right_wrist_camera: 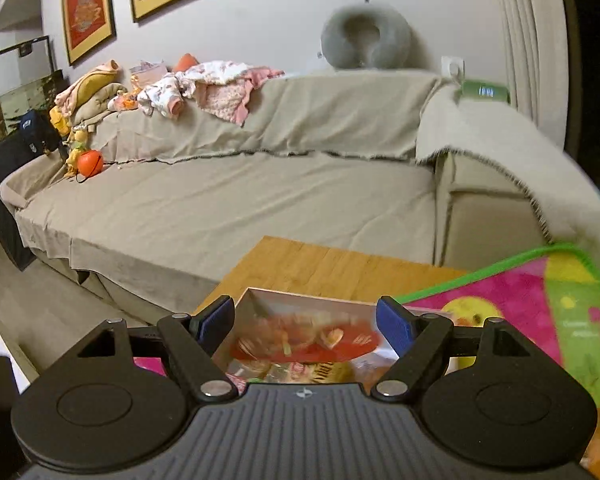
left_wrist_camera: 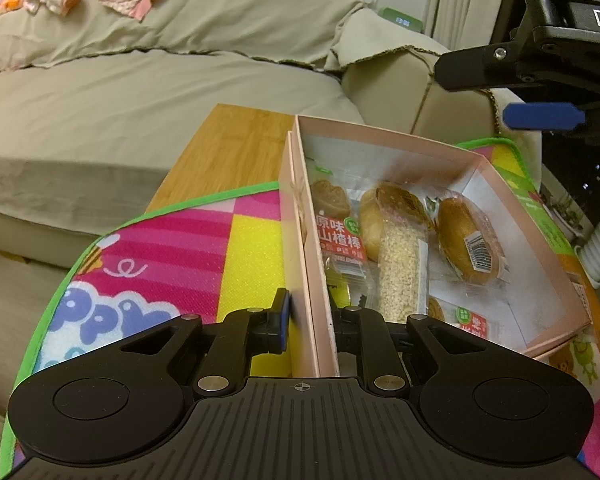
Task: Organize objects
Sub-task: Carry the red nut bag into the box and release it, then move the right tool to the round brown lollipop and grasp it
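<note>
Snacks filled the pink box [left_wrist_camera: 520,184], which sat in the centre and right of the left wrist frame on a colourful play mat [left_wrist_camera: 204,232] spread over the wooden table [left_wrist_camera: 236,140]. Inside lay a red-labelled hawthorn stick packet [left_wrist_camera: 340,236], a sesame-coated bar [left_wrist_camera: 400,268] and a wrapped bun [left_wrist_camera: 470,240]. Left tongs [left_wrist_camera: 310,320] were pinched on the box's near wall, one finger outside, one inside. Right tongs [right_wrist_camera: 306,322] hung wide apart low in the right wrist frame, over the blurred box. A beige sofa [right_wrist_camera: 260,200] filled the background.
</note>
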Motion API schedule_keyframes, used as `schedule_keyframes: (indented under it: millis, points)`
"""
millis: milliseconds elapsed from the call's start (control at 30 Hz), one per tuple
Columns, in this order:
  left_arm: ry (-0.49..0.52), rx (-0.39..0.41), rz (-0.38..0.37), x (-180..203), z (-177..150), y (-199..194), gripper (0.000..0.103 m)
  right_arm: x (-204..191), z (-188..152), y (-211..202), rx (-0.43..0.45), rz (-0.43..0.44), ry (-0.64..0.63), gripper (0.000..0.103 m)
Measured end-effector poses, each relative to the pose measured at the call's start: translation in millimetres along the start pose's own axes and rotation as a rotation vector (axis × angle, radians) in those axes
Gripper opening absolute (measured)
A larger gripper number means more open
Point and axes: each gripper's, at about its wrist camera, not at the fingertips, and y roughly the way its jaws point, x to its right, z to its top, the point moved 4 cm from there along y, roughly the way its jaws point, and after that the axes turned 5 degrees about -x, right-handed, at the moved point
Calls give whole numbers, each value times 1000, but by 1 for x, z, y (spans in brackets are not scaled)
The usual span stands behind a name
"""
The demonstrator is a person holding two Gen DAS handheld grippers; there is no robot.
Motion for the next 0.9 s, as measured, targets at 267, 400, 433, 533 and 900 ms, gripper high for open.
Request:
schedule_keyframes:
  millis: [267, 400, 433, 533, 900]
  points:
    - [1, 5, -2, 0, -1, 0, 18, 25, -37, -19, -18, -65, 5, 85]
    - [0, 5, -2, -1, -1, 0, 18, 59, -65, -42, -16, -147, 44, 88]
    - [1, 5, -2, -1, -1, 0, 18, 69, -73, -49, -14, -177, 58, 89]
    - [-1, 5, -1, 0, -1, 0, 18, 101, -96, -65, -20, -257, 114, 94]
    - [7, 3, 16, -1, -1, 0, 17, 165, -172, -81, -94, -398, 266, 96]
